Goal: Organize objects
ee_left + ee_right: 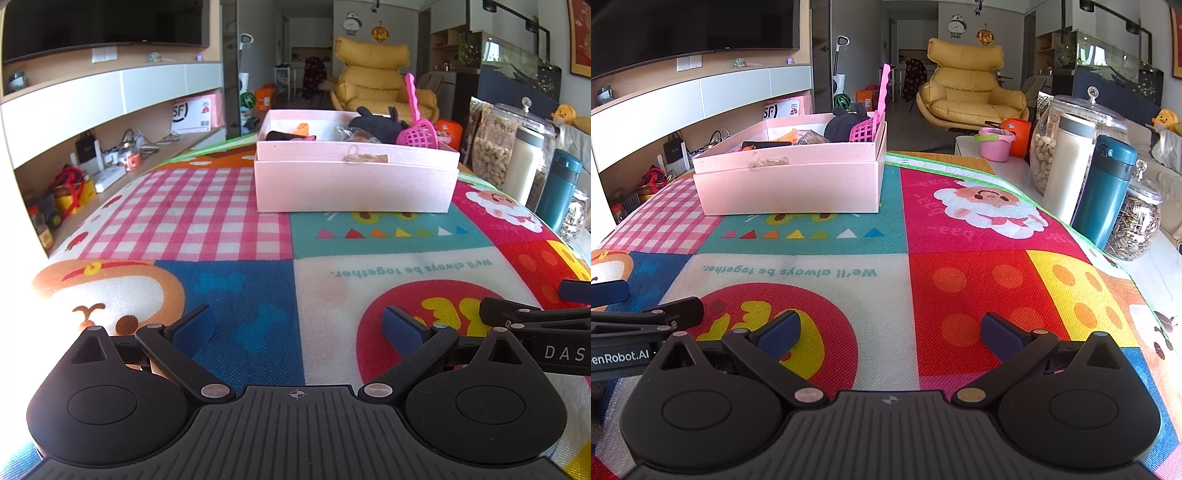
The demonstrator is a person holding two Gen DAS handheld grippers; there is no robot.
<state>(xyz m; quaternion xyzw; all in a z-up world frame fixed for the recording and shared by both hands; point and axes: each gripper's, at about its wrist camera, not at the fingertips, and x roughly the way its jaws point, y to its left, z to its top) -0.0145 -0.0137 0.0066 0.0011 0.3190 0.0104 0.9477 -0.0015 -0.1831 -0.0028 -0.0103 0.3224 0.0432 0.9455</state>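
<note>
A pink box [354, 184] [790, 184] stands on the colourful mat [221, 280] [960, 266] at the far side. Inside it lie a black plush toy [376, 123] [844, 123], a pink slotted scoop [419, 131] [868, 125], an orange item [302, 129] and a clear wrapped packet [356, 134]. My left gripper [297, 328] is open low over the near mat, nothing between its blue pads. My right gripper [890, 332] is likewise open and empty, beside the left one. Each gripper's side shows at the edge of the other's view.
Along the mat's right edge stand a glass jar of nuts [1049, 155], a white bottle [1067, 170], a teal flask [1106, 192] and a jar of seeds [1134, 229]. A pink bucket [993, 144] and orange cup sit behind. Shelves with clutter run on the left.
</note>
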